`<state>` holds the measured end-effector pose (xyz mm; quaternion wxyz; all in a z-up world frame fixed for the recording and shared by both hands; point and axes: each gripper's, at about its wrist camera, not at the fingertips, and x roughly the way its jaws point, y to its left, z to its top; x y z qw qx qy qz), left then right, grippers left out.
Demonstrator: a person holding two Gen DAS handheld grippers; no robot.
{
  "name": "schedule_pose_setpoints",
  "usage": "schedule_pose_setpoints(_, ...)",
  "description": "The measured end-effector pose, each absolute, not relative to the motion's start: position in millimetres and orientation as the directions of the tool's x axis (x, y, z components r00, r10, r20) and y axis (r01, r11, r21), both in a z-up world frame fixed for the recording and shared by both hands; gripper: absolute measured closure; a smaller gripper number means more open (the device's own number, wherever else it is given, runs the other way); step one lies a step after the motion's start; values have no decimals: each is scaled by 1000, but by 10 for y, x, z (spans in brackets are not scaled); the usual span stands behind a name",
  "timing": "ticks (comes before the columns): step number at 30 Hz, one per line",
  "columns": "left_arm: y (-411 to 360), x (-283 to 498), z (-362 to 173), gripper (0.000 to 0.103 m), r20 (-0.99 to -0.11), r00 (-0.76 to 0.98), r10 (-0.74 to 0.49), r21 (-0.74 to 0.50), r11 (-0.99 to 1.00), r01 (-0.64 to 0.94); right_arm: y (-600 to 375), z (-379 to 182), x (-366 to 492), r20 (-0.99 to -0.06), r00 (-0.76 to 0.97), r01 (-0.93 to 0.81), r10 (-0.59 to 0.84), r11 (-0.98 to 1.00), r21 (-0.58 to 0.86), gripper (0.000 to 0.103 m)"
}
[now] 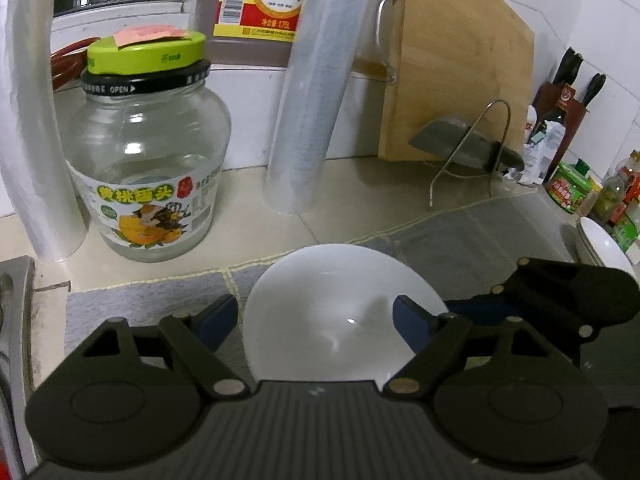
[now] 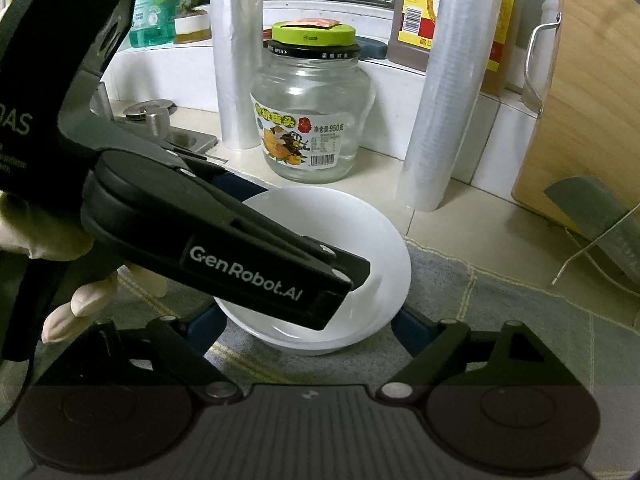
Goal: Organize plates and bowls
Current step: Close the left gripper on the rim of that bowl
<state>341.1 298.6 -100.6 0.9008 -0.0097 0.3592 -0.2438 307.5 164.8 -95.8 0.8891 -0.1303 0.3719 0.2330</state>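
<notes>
A white bowl stands on a grey mat on the counter. My left gripper straddles it, one blue pad against its left side and the other at its right rim, shut on it. In the right wrist view the left gripper lies across the bowl, held by a gloved hand. My right gripper flanks the bowl's lower near side, with its pads close to the wall and a thin gap showing, so it is open. A stack of white plates sits at the far right.
Behind the bowl stand a glass jar with a green lid, two plastic-wrap rolls, a brown bottle and a wooden cutting board. A cleaver on a wire rack lies to the right. The sink's edge is at the left.
</notes>
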Motion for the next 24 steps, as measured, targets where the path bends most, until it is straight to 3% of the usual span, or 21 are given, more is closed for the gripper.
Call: schedule_pose_setpoints(24,2972,3322,-937,24,-609,625,-489,-218,860,461,1630,-912,3030,-720,614,-521,322,851,-63,12)
